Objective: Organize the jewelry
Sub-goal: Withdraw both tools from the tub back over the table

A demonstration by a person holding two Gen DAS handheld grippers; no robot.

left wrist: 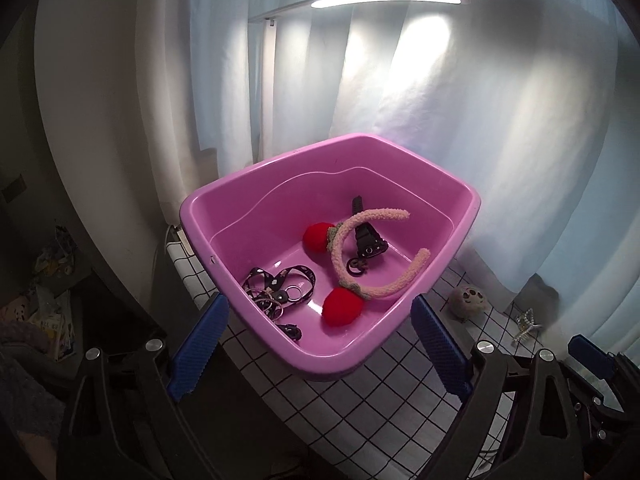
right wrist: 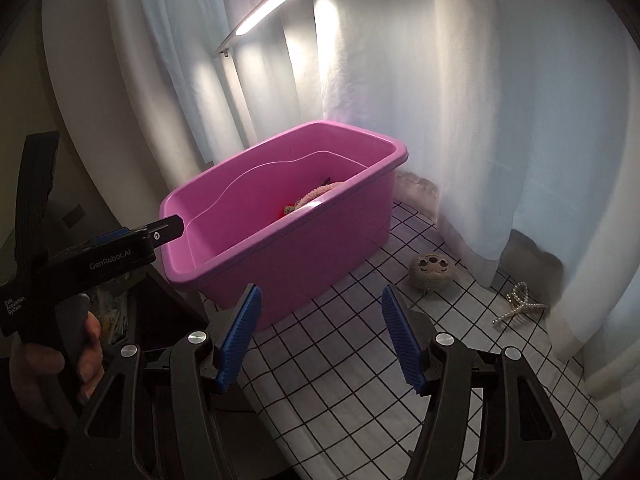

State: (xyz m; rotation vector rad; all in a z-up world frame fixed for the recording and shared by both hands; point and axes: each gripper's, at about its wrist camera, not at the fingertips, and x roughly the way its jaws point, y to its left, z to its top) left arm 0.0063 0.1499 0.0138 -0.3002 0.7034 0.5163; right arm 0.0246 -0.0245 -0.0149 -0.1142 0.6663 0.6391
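Tub (left wrist: 280,184) sitting on surface (left wrist: 360,400), curtain (left wrist: 480,120) hanging behind at 12 o'clock. Headband (left wrist: 360,264), lanyard (left wrist: 280,284), strap (left wrist: 366,236) lying in tub. Plush ball (left wrist: 466,300), pearl clip (left wrist: 526,326) lying on surface at 3 o'clock of tub.

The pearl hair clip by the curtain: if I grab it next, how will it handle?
The pearl hair clip looks small and thin-framed, so probably light and apt to skid on the checked tablecloth if nudged. Its crossed prongs likely snag or pivot in a grip. The beads look round and glossy, perhaps slippery against the pads.
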